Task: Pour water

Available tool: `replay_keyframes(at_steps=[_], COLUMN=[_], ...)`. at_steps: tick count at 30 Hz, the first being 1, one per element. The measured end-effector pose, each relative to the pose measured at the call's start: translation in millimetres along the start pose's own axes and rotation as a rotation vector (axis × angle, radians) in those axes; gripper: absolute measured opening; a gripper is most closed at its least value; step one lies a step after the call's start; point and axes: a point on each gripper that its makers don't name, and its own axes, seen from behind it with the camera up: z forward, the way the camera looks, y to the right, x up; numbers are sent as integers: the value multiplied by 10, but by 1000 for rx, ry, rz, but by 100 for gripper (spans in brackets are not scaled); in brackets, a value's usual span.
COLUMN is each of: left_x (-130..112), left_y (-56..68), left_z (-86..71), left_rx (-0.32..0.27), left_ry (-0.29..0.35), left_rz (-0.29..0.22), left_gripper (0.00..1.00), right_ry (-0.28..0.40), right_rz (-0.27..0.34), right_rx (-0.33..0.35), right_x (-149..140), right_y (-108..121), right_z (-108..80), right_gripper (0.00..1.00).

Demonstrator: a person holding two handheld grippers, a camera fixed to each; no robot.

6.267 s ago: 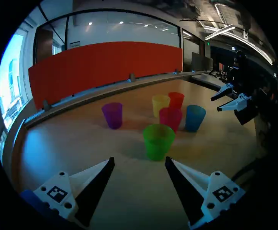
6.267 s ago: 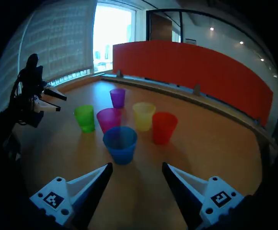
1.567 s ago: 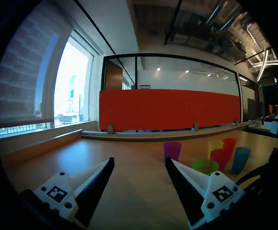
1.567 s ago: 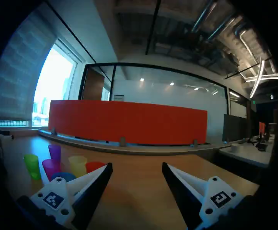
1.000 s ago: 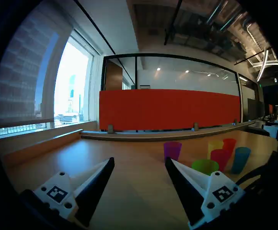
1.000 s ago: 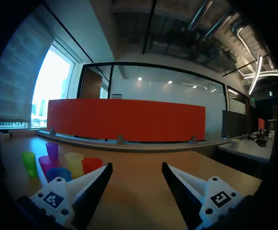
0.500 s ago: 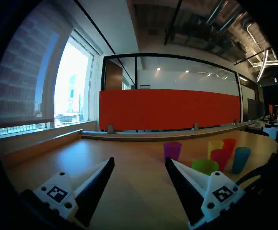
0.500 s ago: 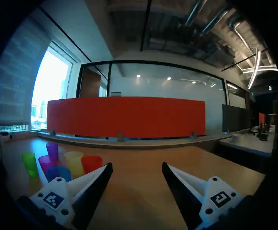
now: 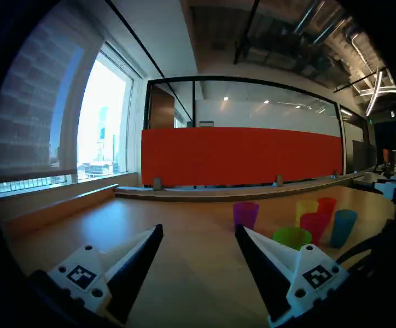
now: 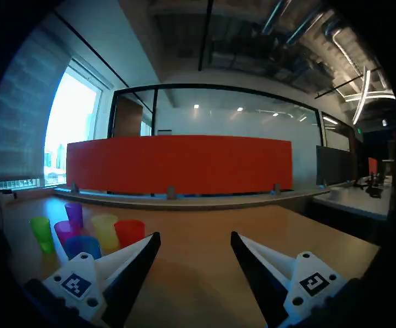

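Several plastic cups stand together on the wooden table [image 9: 198,284]. In the left gripper view they sit to the right: purple cup [image 9: 245,214], green cup [image 9: 292,237], yellow cup [image 9: 306,210], magenta cup [image 9: 315,226], red cup [image 9: 327,206], blue cup [image 9: 344,226]. My left gripper [image 9: 198,235] is open, low over the table, left of the cups. In the right gripper view the cups sit at the left: green cup [image 10: 42,233], purple cup [image 10: 74,214], magenta cup [image 10: 65,232], yellow cup [image 10: 105,229], red cup [image 10: 129,232], blue cup [image 10: 82,245]. My right gripper [image 10: 194,240] is open, right of them, holding nothing.
An orange divider panel [image 9: 242,156] runs along the table's far edge, with glass walls behind. A bright window [image 9: 102,131] is at the left. Another desk [image 10: 351,205] stands to the right in the right gripper view.
Both grippers were above the cups looking down; they now sit low, looking level across the table. Over the last second the right gripper view drifted slightly downward; the left is still.
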Motion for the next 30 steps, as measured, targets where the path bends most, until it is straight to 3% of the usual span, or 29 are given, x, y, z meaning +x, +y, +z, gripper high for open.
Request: replay_keyframes(at_steps=[30], left_x=[7], left_y=[-1], left_z=[-5], left_rx=[0], left_ry=[0], left_rz=[0], left_gripper=[98], right_ry=[-3], right_rz=[2], right_rx=[4], right_x=[-15], right_y=[-16], right_z=[-5], right_gripper=[100])
